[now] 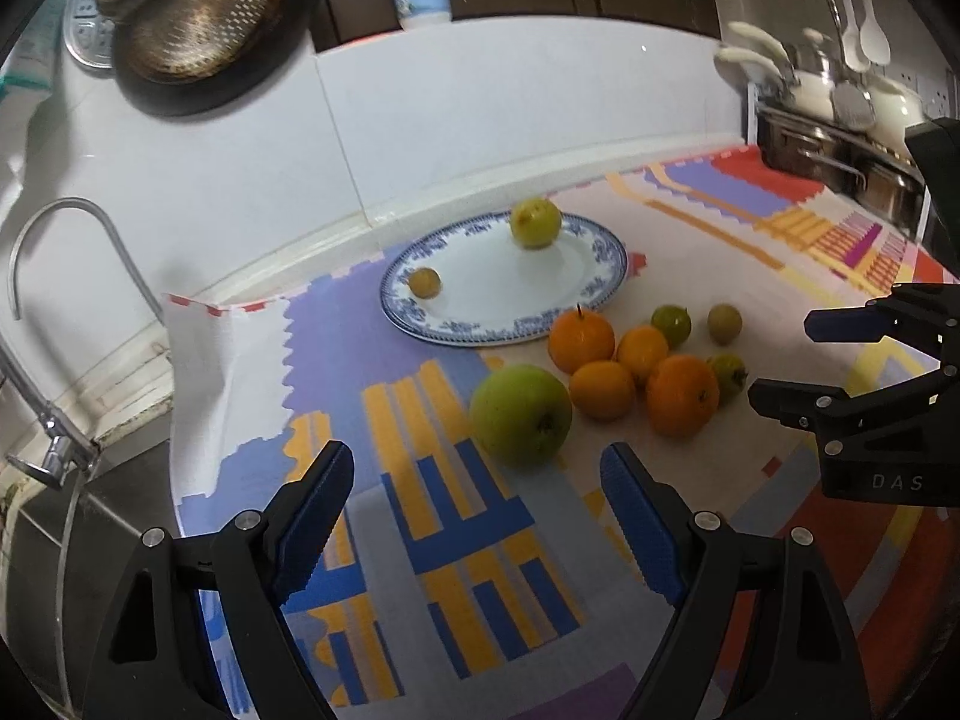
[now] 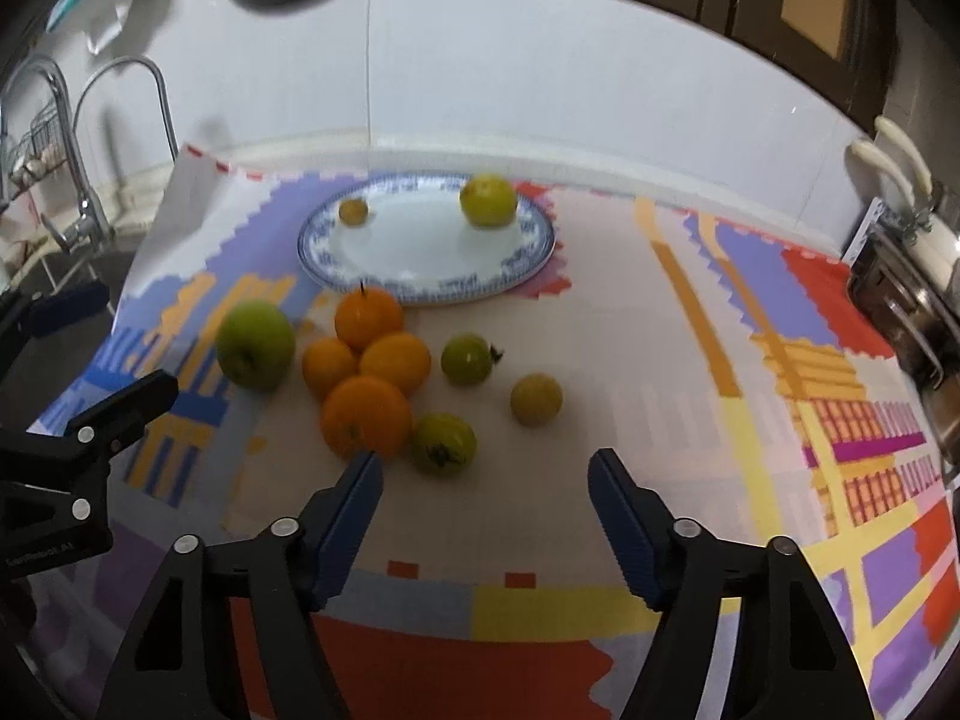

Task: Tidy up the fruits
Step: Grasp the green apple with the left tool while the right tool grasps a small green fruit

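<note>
A blue-rimmed white plate (image 1: 420, 324) (image 2: 318, 267) holds a yellow-green fruit (image 1: 535, 222) (image 2: 488, 200) and a small yellowish fruit (image 1: 425, 282) (image 2: 353, 211). In front of it on the patterned cloth lie a green apple (image 1: 519, 415) (image 2: 255, 353), several oranges (image 1: 683, 395) (image 2: 366, 416) and three small greenish fruits (image 2: 443, 443). My left gripper (image 1: 477, 480) is open and empty, just short of the apple. My right gripper (image 2: 485, 483) is open and empty, near the closest small green fruit; it also shows in the left wrist view (image 1: 780, 360).
A sink with a tap (image 1: 78, 276) lies to the left. Steel pots (image 1: 840, 162) and utensils stand at the right. A white tiled wall (image 1: 480, 120) runs behind the plate. A colander (image 1: 198, 12) hangs upper left.
</note>
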{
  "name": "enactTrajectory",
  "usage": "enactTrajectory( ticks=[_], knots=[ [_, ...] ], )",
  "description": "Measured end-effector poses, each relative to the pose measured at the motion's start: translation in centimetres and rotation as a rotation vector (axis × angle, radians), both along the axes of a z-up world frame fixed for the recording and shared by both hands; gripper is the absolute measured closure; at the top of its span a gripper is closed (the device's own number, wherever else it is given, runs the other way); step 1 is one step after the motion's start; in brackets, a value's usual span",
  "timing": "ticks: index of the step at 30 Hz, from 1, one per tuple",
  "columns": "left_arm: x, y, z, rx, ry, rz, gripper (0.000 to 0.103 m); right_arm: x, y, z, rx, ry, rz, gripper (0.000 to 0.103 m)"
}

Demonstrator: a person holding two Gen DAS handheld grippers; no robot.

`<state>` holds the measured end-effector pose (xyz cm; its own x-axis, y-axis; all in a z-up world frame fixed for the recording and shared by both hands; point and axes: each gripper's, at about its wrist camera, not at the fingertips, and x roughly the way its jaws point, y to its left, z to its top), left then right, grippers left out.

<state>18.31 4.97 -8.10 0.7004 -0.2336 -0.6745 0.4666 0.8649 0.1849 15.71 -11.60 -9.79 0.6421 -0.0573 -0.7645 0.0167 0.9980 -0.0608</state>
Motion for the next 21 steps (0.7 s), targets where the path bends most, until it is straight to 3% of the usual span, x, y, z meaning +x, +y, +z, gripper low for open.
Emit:
enactTrajectory(
  ticks=[11, 21],
  knots=[
    [2.6, -1.4, -2.0, 0.011, 0.046, -0.048, 0.023, 2.2, -0.3, -2.3, 0.035, 0.079, 0.015, 0.045],
    [4.4, -2.4, -2.7, -0.008, 0.093, -0.077, 0.034, 3.2, -0.4, -2.6, 0.054, 0.087, 0.027, 0.054]
  ],
)
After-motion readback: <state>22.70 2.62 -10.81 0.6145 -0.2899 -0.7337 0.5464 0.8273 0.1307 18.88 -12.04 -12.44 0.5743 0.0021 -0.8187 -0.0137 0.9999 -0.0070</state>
